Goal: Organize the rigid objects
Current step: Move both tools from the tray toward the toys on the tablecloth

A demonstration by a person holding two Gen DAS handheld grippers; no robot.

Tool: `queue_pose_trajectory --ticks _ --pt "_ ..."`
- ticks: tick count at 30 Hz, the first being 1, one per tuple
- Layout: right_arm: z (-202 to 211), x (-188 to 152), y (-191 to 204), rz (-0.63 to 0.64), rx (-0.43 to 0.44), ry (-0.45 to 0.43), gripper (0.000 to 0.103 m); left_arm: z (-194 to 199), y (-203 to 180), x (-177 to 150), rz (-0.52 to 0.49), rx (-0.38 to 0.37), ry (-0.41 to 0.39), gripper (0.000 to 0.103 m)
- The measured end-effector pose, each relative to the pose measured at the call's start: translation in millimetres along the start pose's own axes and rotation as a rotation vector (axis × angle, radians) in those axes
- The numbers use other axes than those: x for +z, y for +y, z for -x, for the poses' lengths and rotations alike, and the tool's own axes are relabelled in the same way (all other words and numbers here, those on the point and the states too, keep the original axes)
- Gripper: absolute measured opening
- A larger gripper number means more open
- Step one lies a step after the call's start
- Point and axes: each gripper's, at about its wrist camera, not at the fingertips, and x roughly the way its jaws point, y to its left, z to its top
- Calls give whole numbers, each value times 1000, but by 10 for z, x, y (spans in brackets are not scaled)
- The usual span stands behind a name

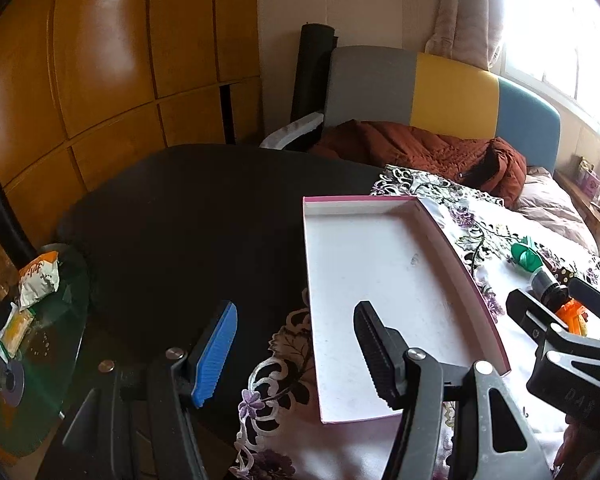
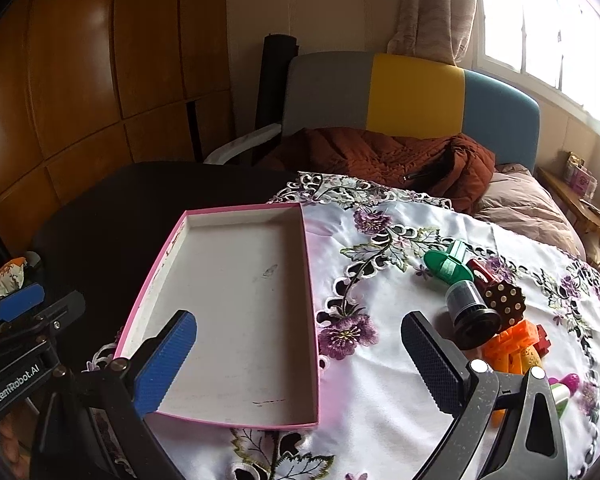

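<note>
Right wrist view: white embroidered tablecloth (image 2: pixel 400 380) with purple flowers spread over a dark round table (image 2: pixel 112 208), filling the frame from 3 to 6 o'clock. At the centre, a shallow pink-edged box tray (image 2: pixel 314 320) with a bare white floor, lying flat on the cloth with its 9 o'clock side out over the dark tabletop. At 3 o'clock of the tray and well apart from it, a cluster of small toys on the cloth: a green disc-shaped toy (image 2: pixel 448 266) at the cluster's 12 o'clock end, a black cylinder (image 2: pixel 470 314) lying on its side just below, a brown dotted scalloped piece (image 2: pixel 504 300) touching the cylinder at its 3 o'clock, orange blocks (image 2: pixel 512 350) toward 5 o'clock, a pink-tipped piece (image 2: pixel 568 382) at the lower edge. Right gripper (image 2: pixel 296 364) at 6 o'clock, jaws spread wide and holding nothing, blue pad over the tray's near corner, black pad over the cloth just beside the cylinder. Left gripper (image 2: pixel 20 302) at 9 o'clock, only partly seen. Left wrist view: same tray (image 1: pixel 480 292) right of centre, cloth (image 1: pixel 500 232) under it, green toy (image 1: pixel 526 256) and cylinder (image 1: pixel 546 280) at 3 o'clock behind the right gripper's fingers (image 1: pixel 528 312). Left gripper (image 1: pixel 296 354) at 6 o'clock, jaws spread apart and empty, black pad over the tray floor, blue pad over the dark table (image 1: pixel 188 220).
</note>
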Motion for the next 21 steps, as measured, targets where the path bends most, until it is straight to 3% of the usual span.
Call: queue_pose_trajectory --ticks 8,13,15,19,21 --pt "6 15 -169 -9 -12 2 103 7 -79 5 -37 -24 7 62" --pt "25 71 -429 -41 -37 3 103 -9 -143 7 -67 -103 13 62" --pt "35 92 -556 -55 -54 2 103 -25 -193 0 -92 -161 25 62" --pt "68 163 -887 -85 -85 -8 103 -62 -276 -2 -106 -352 88 63" --pt "108 216 -1157 -139 -99 -28 103 -78 -357 6 -118 -398 129 65"
